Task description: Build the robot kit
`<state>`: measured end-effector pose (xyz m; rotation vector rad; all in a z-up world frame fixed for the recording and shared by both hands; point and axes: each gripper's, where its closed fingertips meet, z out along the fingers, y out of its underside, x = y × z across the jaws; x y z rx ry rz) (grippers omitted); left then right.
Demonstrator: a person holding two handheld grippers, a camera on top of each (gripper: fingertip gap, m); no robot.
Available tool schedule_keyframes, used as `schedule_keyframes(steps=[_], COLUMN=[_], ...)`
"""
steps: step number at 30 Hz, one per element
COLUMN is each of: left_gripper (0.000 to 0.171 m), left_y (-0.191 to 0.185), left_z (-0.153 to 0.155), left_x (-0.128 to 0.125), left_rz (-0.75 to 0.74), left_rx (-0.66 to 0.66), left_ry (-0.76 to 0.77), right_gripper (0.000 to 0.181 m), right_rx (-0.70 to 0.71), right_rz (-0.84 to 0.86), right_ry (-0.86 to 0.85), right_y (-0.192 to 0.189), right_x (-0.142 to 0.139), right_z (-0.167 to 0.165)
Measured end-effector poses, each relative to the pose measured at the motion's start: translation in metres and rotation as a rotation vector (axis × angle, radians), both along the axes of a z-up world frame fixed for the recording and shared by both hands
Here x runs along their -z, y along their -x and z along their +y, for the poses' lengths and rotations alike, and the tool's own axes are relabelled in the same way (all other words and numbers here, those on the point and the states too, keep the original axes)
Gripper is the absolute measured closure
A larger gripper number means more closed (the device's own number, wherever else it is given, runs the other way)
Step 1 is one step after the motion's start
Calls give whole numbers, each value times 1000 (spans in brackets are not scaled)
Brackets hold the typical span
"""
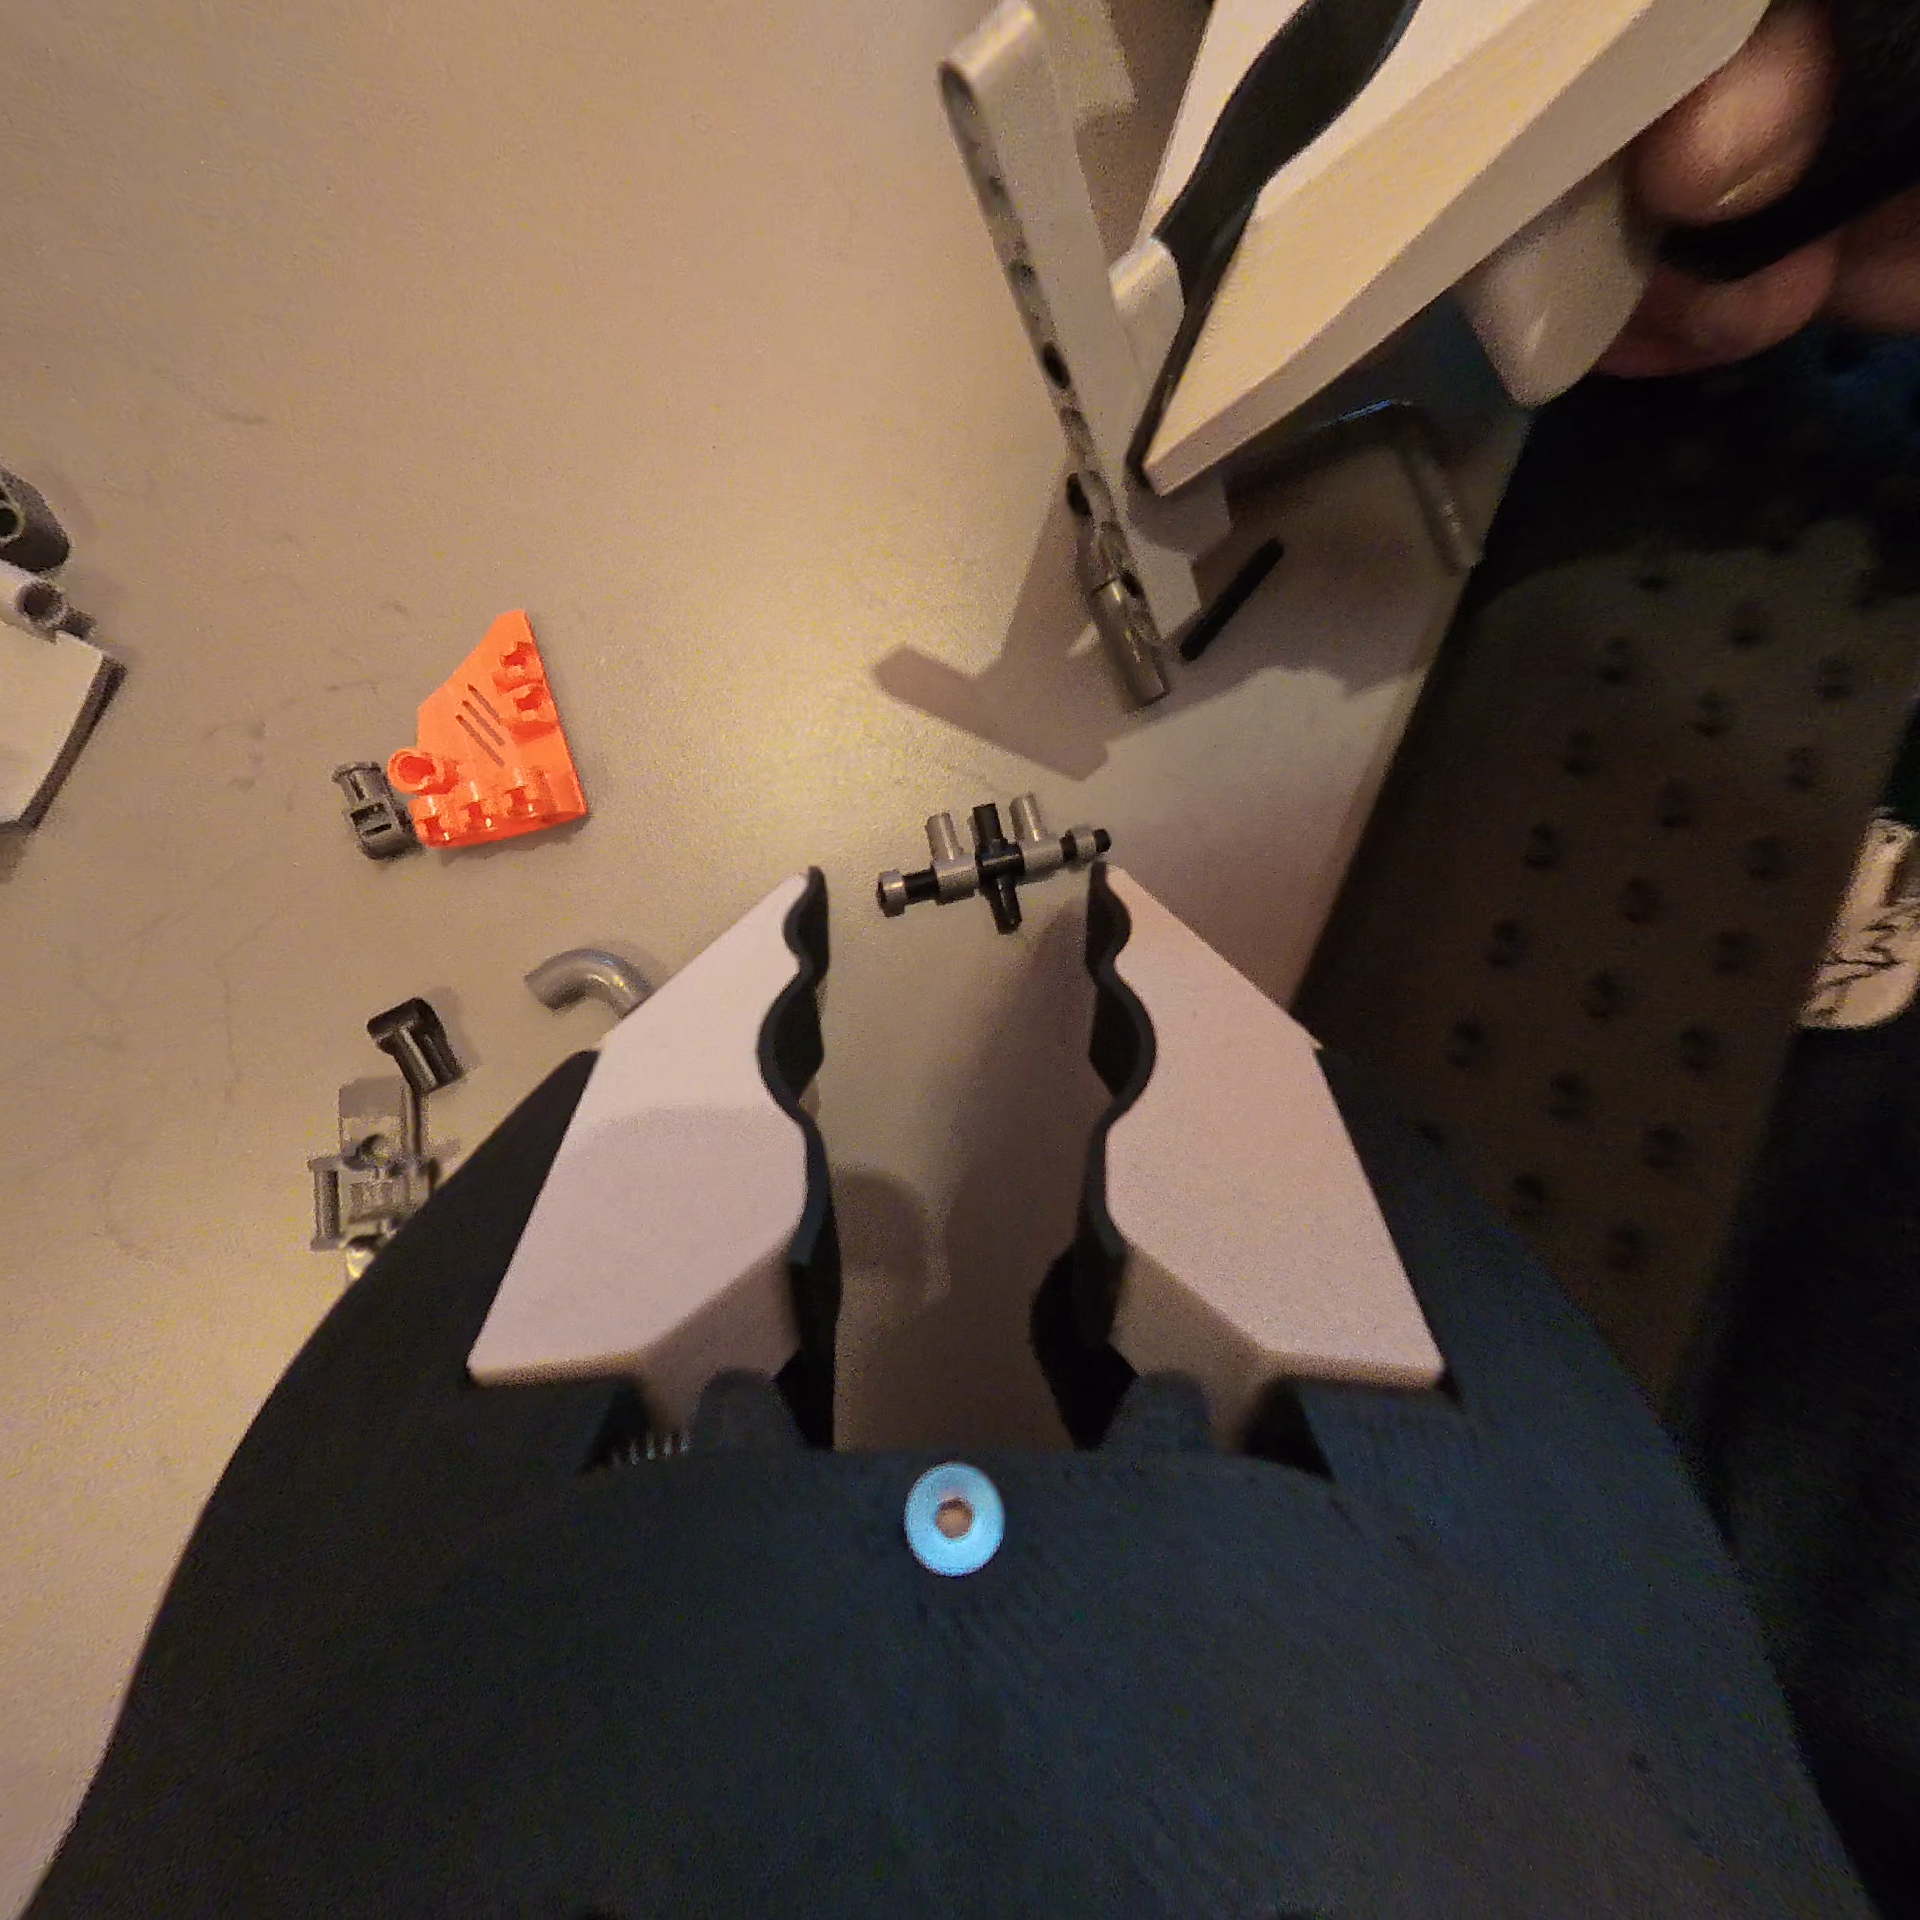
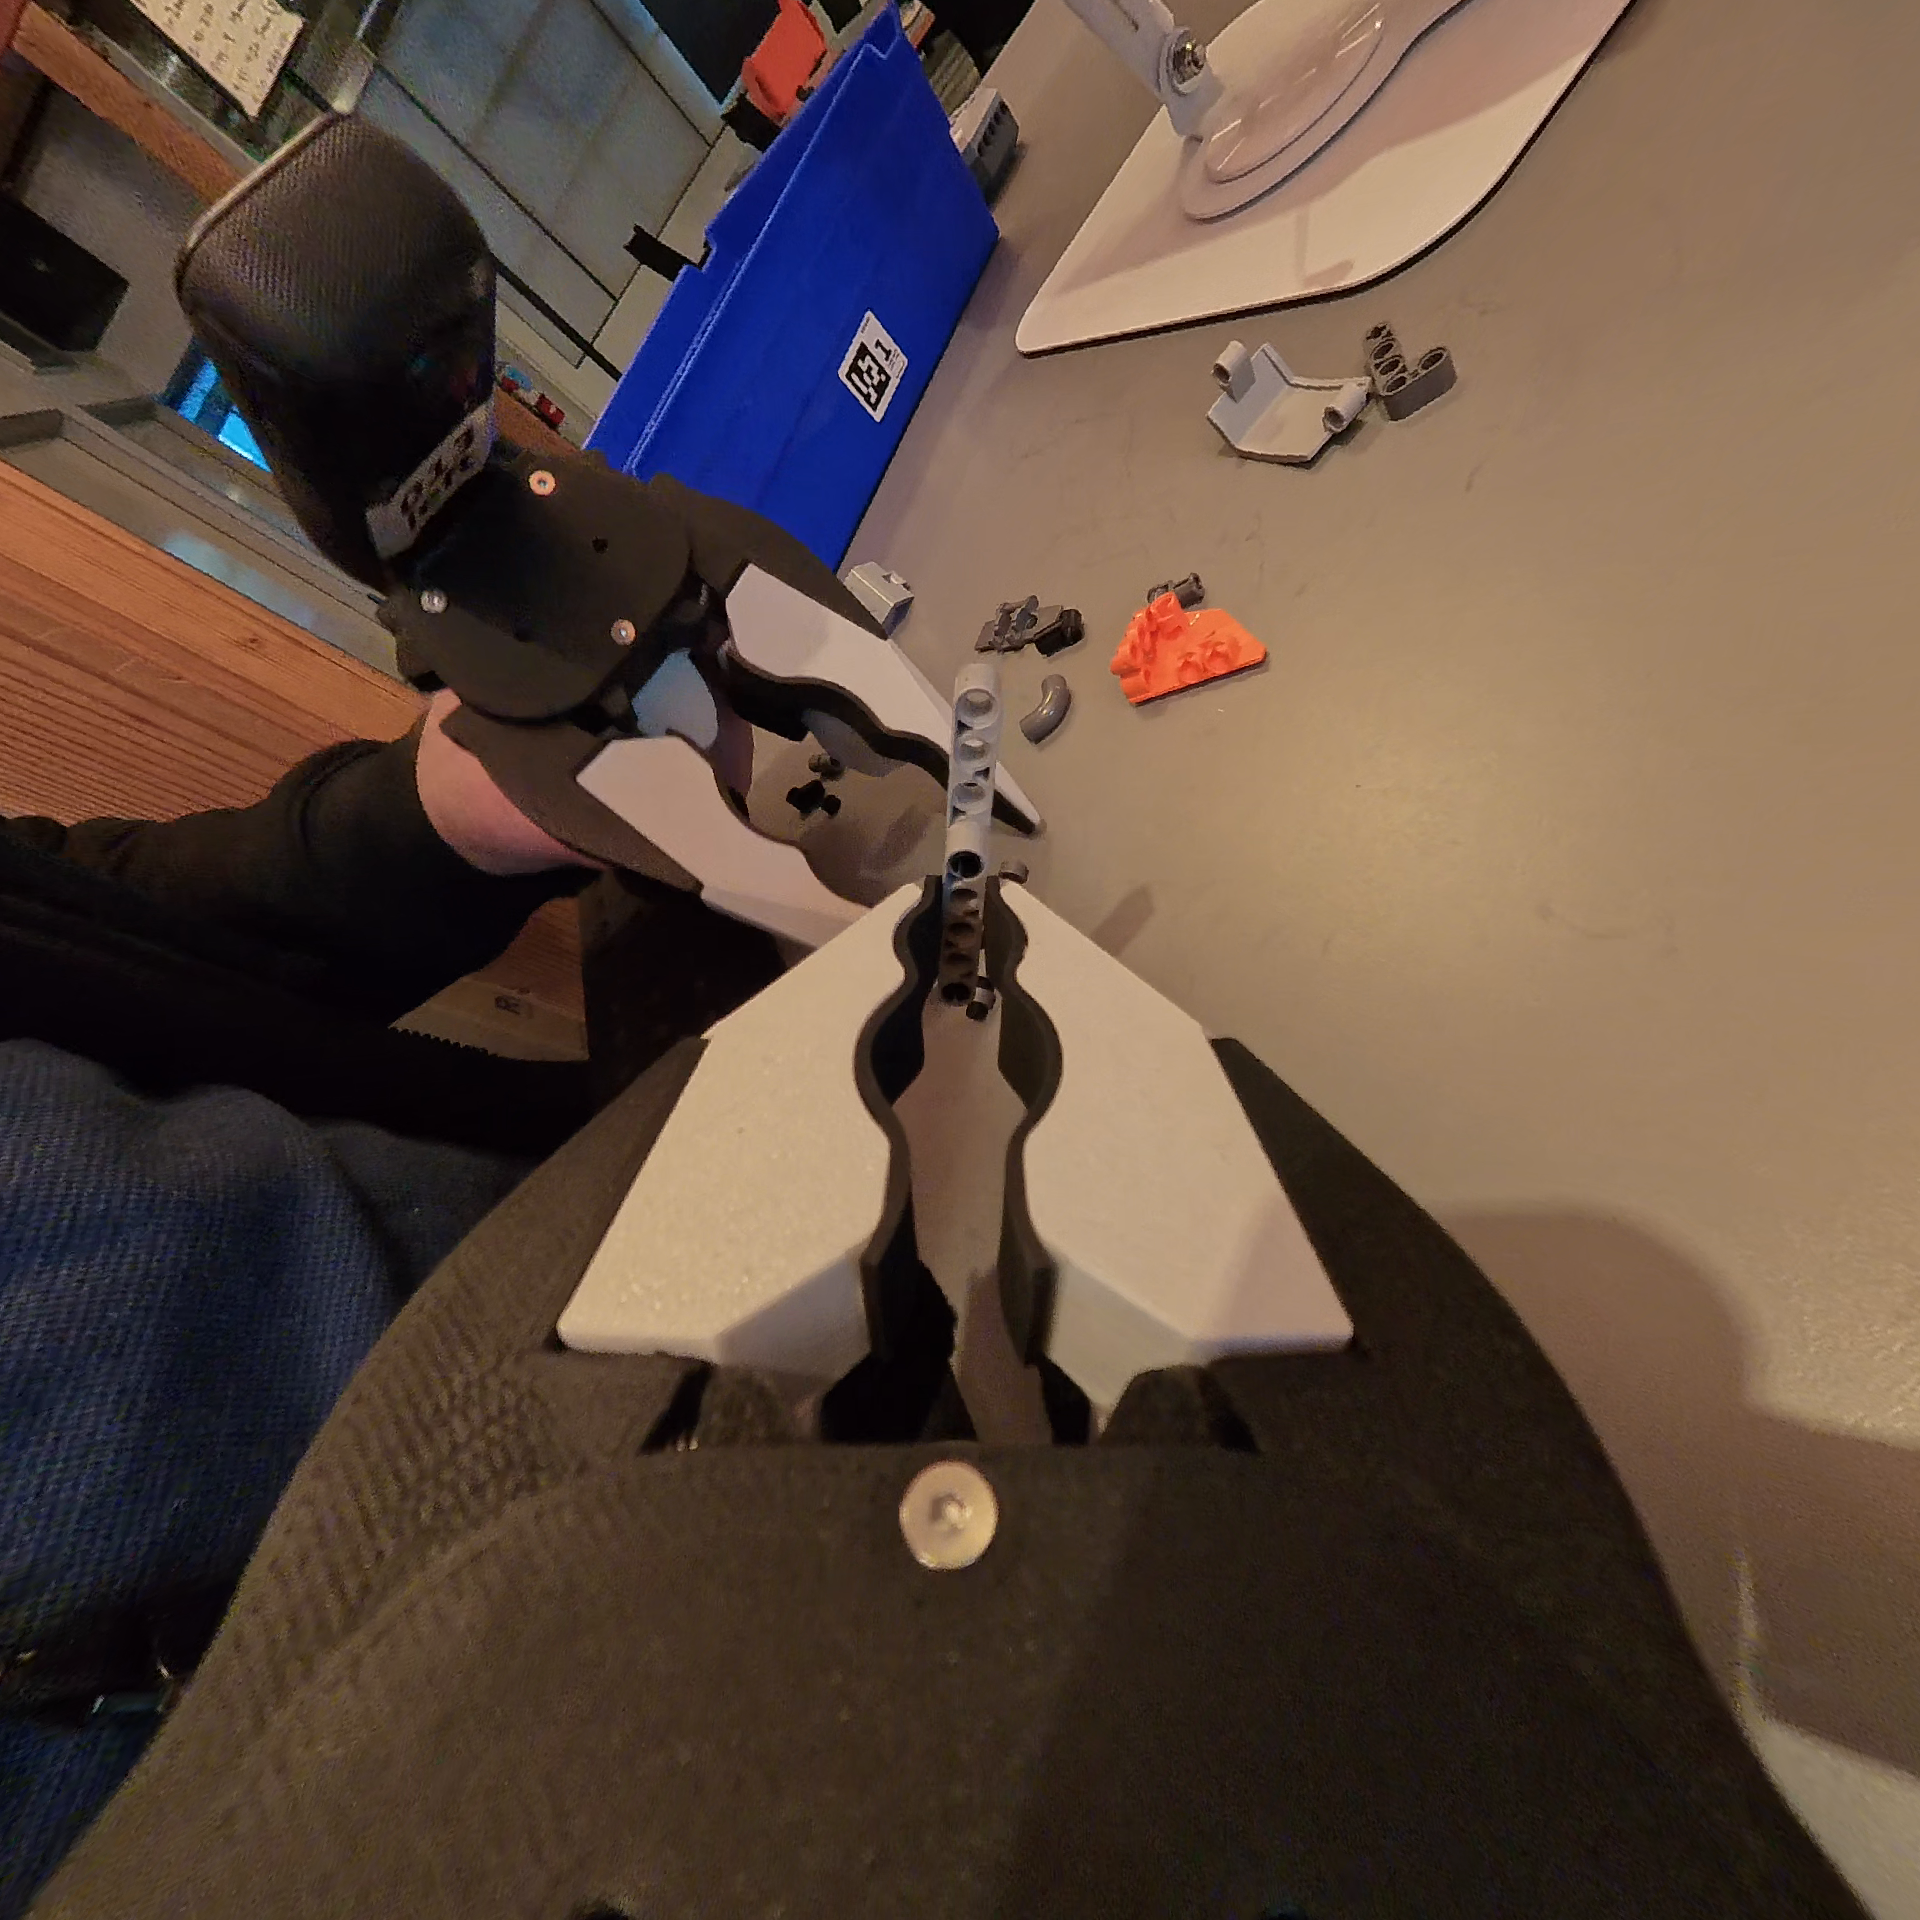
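Left gripper (image 1: 956, 883) spread wide, nothing between its fingers, hovering low over the grey counter (image 1: 520, 312). Just beyond its tips, a small grey-and-black pin assembly (image 1: 992, 860) lying flat on the counter — near, not touching. Off to the left: an orange wedge plate (image 1: 499, 743) with a dark grey connector (image 1: 369, 810) against its corner, a curved grey tube (image 1: 587, 977), a black clip (image 1: 416, 1039) and a cluster of grey pieces (image 1: 369, 1174) partly hidden by the gripper body.

Right gripper (image 2: 961, 914) pressed in on a long light grey beam with holes (image 2: 971, 769), pinching its near end; beam pointing forward and up from the tips, held clear of the counter. Same beam (image 1: 1049, 353) seen in the left wrist view, slanting down with a grey pin at its lower end.

Farther along the counter — a grey angled panel (image 2: 1273, 400), a dark grey holed connector (image 2: 1408, 369), a white base plate (image 2: 1299, 208) and a blue bin (image 2: 810, 301).
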<state>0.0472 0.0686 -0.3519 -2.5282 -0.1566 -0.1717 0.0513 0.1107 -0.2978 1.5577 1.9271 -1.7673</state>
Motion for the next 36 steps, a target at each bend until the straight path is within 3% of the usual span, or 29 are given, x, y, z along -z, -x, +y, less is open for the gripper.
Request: schedule_keyframes(steps=[3, 7, 10, 15, 22, 28, 34, 36], left_gripper=[118, 130, 131, 131, 131, 131, 130, 131], left_y=[-7, -5, -5, -4, -7, -24, -51, -60], left_z=[4, 5, 6, 7, 8, 3, -22, -25], left_x=[3, 5, 5, 3, -20, -29, -19, -27], left_rz=[35, 114, 121, 155, 204, 129, -9, -66], left_rx=[-13, -69, -81, -42, 47, 69, 51, 24], left_ry=[15, 18, 10, -20, -103, -149, -113, -151], right_gripper=[177, 177, 177, 177, 177, 176, 176, 176], right_rx=[1, -1, -4, -19, -111, -174, -222, -235], right_rz=[-2, -5, -10, -29, -119, -130, -136, -133], right_ry=[1, 1, 6, 35, 73, 46, 25, 25], right_y=[0, 0, 0, 0, -6, -15, -23, -24], right_x=[0, 1, 1, 1, 7, 8, 10, 9], right_z=[0, 0, 0, -1, -6, -15, -25, -28])
